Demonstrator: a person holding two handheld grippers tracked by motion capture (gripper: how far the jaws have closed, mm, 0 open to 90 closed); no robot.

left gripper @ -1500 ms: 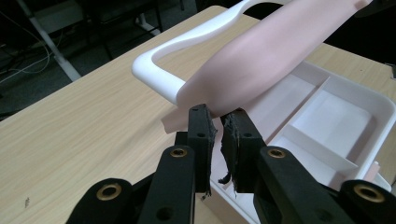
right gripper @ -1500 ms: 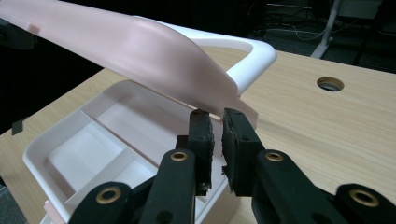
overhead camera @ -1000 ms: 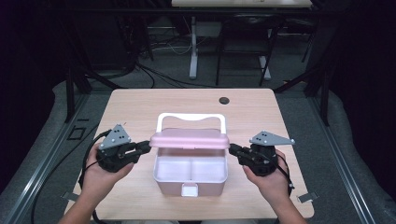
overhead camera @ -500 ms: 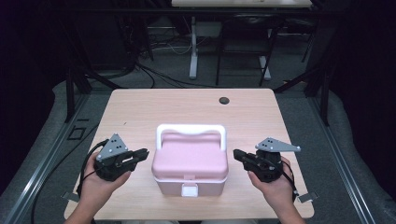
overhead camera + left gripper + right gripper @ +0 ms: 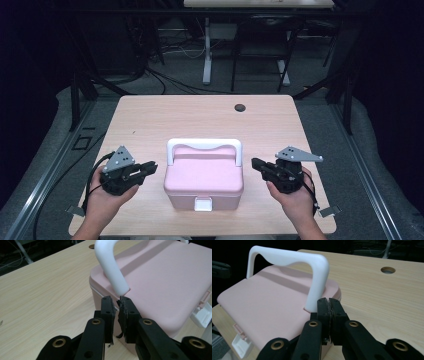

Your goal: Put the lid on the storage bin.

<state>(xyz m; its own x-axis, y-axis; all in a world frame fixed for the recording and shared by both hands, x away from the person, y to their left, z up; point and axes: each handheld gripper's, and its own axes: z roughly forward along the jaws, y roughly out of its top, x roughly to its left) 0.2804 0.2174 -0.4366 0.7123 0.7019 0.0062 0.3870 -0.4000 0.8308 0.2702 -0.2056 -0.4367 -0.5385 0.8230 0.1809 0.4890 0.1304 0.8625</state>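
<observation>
A pink box with its lid down and a white handle upright sits at the near middle of the wooden desk, its white latch facing the person. The left gripper and right gripper flank it, each near a side, fingers pressed together on nothing. A round hole marks the desk's far side.

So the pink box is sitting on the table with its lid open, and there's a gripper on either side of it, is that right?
Not quite. The lid of the pink box is shut, lying flat under the white handle, as the high view shows. The rest holds: the box sits on the table with the left gripper and right gripper on either side.
</observation>
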